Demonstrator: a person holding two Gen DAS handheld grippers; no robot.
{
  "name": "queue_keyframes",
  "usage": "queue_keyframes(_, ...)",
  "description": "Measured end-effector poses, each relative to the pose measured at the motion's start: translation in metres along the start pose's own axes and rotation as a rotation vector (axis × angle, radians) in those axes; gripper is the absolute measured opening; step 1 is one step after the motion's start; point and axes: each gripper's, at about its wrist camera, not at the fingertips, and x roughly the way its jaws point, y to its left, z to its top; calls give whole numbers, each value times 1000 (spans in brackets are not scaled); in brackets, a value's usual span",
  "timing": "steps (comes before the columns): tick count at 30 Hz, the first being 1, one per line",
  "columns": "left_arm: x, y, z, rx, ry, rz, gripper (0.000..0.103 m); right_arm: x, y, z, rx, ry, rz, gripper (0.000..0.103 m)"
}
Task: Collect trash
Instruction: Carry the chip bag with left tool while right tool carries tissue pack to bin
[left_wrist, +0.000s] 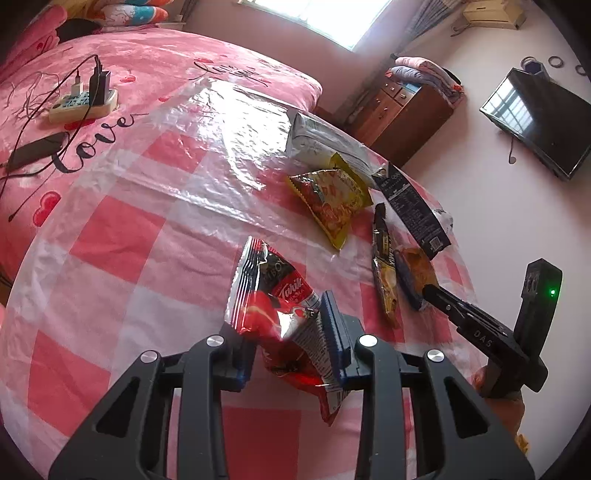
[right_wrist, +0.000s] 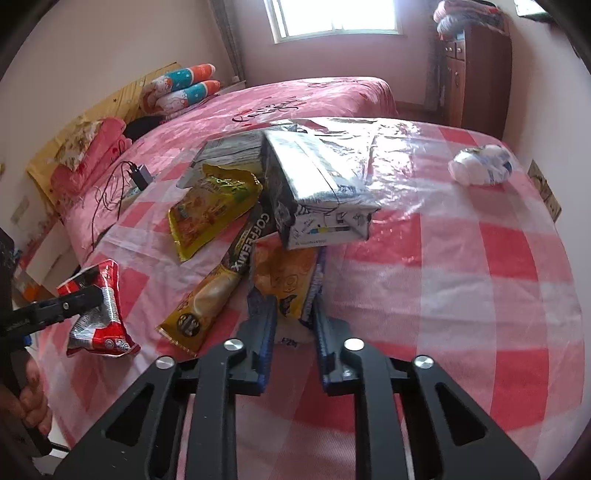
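My left gripper (left_wrist: 291, 332) is shut on a red snack wrapper (left_wrist: 273, 299), held over the checkered plastic sheet (left_wrist: 122, 240); the wrapper also shows in the right wrist view (right_wrist: 99, 314). My right gripper (right_wrist: 291, 321) is shut on the near end of an orange snack packet (right_wrist: 284, 277), which also shows in the left wrist view (left_wrist: 417, 269). A yellow packet (right_wrist: 210, 206), a long Coffeemix sachet (right_wrist: 218, 291) and a grey wrapped box (right_wrist: 314, 184) lie just beyond. A black sachet (left_wrist: 410, 206) lies by the sheet's edge.
A crumpled white wad (right_wrist: 480, 166) lies at the sheet's far right. A power strip with chargers (left_wrist: 85, 99) and cables sits on the pink bed (left_wrist: 155, 62). A wooden cabinet (left_wrist: 402, 107) and a television (left_wrist: 535, 118) stand beyond the sheet.
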Motion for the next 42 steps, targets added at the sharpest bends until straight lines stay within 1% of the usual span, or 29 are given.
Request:
queue_keyframes(3, -4, 4, -3, -1, -3, -17, 33, -5, 2, -5, 5, 4, 1, 16)
queue_keyframes(8, -14, 8, -5, -2, -16, -44, 33, -12, 10, -13, 13, 17, 37, 16)
queue_keyframes(12, -22, 12, -4, -7, -29, -59, 33, -25, 22, -17, -3, -6, 36, 14)
queue_keyframes(19, -33, 23, -6, -20, -47, -73, 33, -46, 42, -16, -24, -53, 35, 13)
queue_keyframes(24, -43, 32, -7, -34, -66, -78, 33, -53, 58, -12, -31, -62, 69, 13)
queue_keyframes(29, -59, 45, -6, -49, -96, -77, 33, -54, 82, -7, -35, -53, 126, 13)
queue_keyframes(31, -66, 52, -5, -58, -110, -70, 33, -53, 95, -4, -42, -46, 163, 13)
queue_keyframes(32, -71, 56, -5, -66, -119, -66, 33, -52, 100, -4, -45, -39, 179, 10)
queue_keyframes(34, -79, 66, -5, -79, -134, -55, 33, -47, 113, -3, -53, -20, 222, 10)
queue_keyframes(42, -115, 110, -15, -143, -182, 5, 33, -30, 187, -4, -154, 41, 348, 10)
